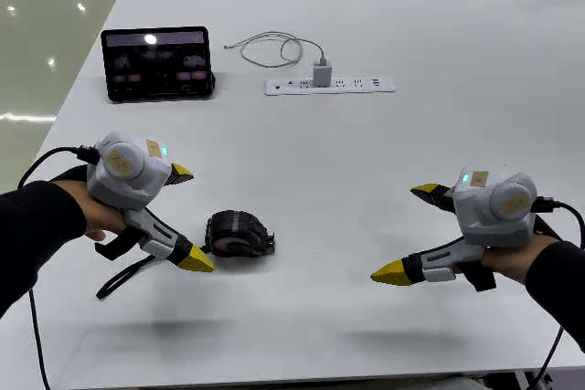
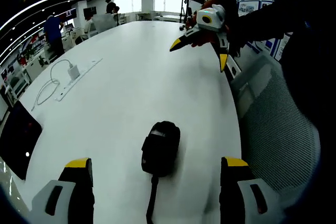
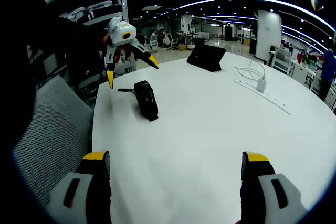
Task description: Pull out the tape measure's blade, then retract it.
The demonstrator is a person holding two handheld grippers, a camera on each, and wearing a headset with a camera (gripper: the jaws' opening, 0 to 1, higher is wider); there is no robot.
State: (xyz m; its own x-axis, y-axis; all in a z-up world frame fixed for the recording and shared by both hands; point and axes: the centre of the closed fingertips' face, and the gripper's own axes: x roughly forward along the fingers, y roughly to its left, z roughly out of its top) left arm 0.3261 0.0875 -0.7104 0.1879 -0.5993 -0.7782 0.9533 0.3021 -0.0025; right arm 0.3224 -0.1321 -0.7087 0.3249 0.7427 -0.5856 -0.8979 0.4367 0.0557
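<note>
A black tape measure (image 1: 239,233) lies on the white table (image 1: 366,162), its blade inside the case and a short strap trailing from it. My left gripper (image 1: 189,216) is open just left of it, and the case sits in line with the gap at the yellow tips. In the left gripper view the tape measure (image 2: 160,148) lies right ahead of the open left gripper (image 2: 156,163). My right gripper (image 1: 407,231) hovers open well to the right with nothing in it. In the right gripper view the tape measure (image 3: 146,99) lies far beyond the right gripper (image 3: 176,156).
A dark tablet (image 1: 157,63) stands at the back left. A white power strip (image 1: 329,85) with a plugged charger and coiled cable (image 1: 270,47) lies behind the middle. The table's near edge runs just below both hands. A grey mesh chair (image 3: 50,129) stands by that edge.
</note>
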